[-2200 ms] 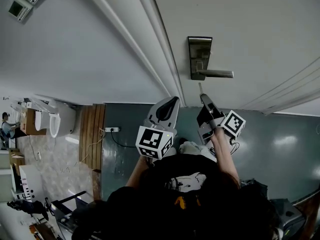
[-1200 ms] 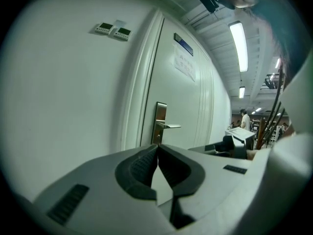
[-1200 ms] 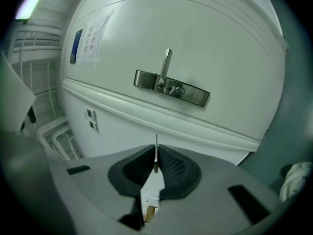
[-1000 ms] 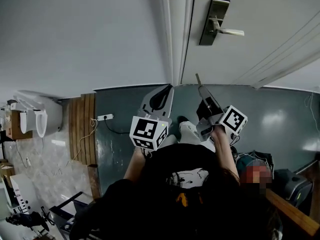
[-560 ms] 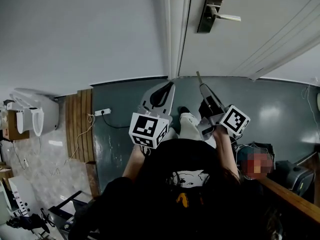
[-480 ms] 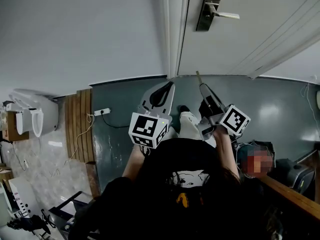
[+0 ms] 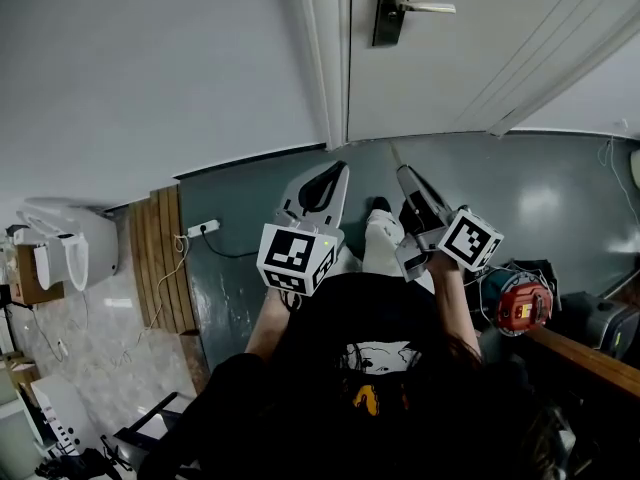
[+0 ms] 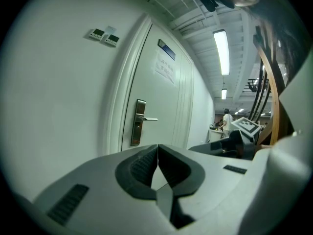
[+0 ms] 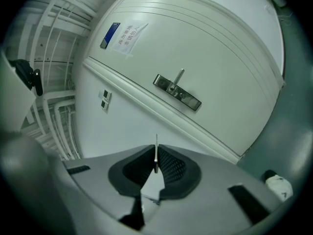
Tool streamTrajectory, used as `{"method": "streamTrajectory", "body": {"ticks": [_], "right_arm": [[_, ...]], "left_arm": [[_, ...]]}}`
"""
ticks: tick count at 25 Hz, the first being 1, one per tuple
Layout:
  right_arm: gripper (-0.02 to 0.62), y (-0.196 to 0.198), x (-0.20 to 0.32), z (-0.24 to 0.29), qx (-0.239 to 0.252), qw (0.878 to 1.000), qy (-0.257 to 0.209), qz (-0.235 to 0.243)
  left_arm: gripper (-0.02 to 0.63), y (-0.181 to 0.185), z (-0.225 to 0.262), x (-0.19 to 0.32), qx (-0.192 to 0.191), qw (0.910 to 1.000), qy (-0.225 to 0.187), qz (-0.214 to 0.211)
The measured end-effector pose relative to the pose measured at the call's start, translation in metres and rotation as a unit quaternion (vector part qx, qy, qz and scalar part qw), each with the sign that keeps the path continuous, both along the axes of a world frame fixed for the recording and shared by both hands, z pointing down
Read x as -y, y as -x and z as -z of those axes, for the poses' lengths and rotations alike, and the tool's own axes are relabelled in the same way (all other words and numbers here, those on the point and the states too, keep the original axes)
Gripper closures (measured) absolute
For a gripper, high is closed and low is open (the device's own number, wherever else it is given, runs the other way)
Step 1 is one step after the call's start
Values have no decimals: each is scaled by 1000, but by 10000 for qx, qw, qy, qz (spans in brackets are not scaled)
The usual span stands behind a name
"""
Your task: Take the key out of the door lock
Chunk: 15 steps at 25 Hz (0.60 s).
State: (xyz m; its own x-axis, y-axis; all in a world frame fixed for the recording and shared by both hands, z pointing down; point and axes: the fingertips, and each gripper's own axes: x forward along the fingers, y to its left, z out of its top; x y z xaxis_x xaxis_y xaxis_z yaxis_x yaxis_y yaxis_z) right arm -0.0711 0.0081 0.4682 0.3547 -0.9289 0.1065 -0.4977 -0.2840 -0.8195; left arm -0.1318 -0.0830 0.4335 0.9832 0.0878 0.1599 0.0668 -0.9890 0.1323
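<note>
Head view, bottom centre: the person's black shirt [image 7: 370,368], with both marker cubes just above it; the left tool [image 7: 333,171] and right tool [image 7: 403,174] point up the frame over the grey-green floor [image 7: 260,198], a white shoe [image 7: 381,240] between them; the left tool's jaws are pressed together with nothing between them, as the left gripper view shows [image 8: 157,153]; the right tool [image 9: 155,168] pinches the key [image 9: 156,150], whose thin metal blade stands upright out of the jaw tips, at the centre of the right gripper view; the key is well apart from the door lock [image 7: 392,8], which sits at the top edge of the head view, its lever [image 7: 428,8] pointing right; a red and black device [image 7: 518,306] lies at the right edge, wooden boards [image 7: 165,258] and a power strip [image 7: 200,231] at the left; beyond, the white door [image 9: 220,58] carries a paper notice [image 9: 128,38] and a blue plate [image 9: 111,35] in the upper left of the right gripper view.
</note>
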Motion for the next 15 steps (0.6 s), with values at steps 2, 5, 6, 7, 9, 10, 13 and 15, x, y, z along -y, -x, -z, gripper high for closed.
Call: {"method": "streamTrajectory", "body": {"ticks": [2, 5, 6, 7, 9, 10, 13, 15], "right_arm": [[574, -2, -6, 0, -83, 9999, 72, -88], [574, -8, -14, 2, -189, 9995, 93, -225], [575, -11, -17, 3, -221, 9993, 114, -278], [575, -13, -21, 3, -233, 9990, 145, -340], [575, -17, -28, 1, -208, 9985, 212, -463], [574, -20, -31, 0, -221, 9981, 268, -501], [575, -25, -35, -2, -390, 9965, 518, -518], [575, -27, -37, -2, -454, 9959, 605, -497]], "left_arm": [[597, -4, 0, -4, 4, 9999, -11, -104], [597, -11, 0, -9, -2, 9997, -47, -252], [597, -12, 1, -11, -7, 9995, -64, -300], [597, -14, 2, -13, -16, 9994, -77, -344], [597, -16, 4, -16, -31, 9991, -89, -408], [597, -17, 4, -16, -31, 9990, -95, -425], [597, -20, 3, -18, -4, 9989, -109, -459], [597, -22, 2, -20, 14, 9988, -100, -478]]}}
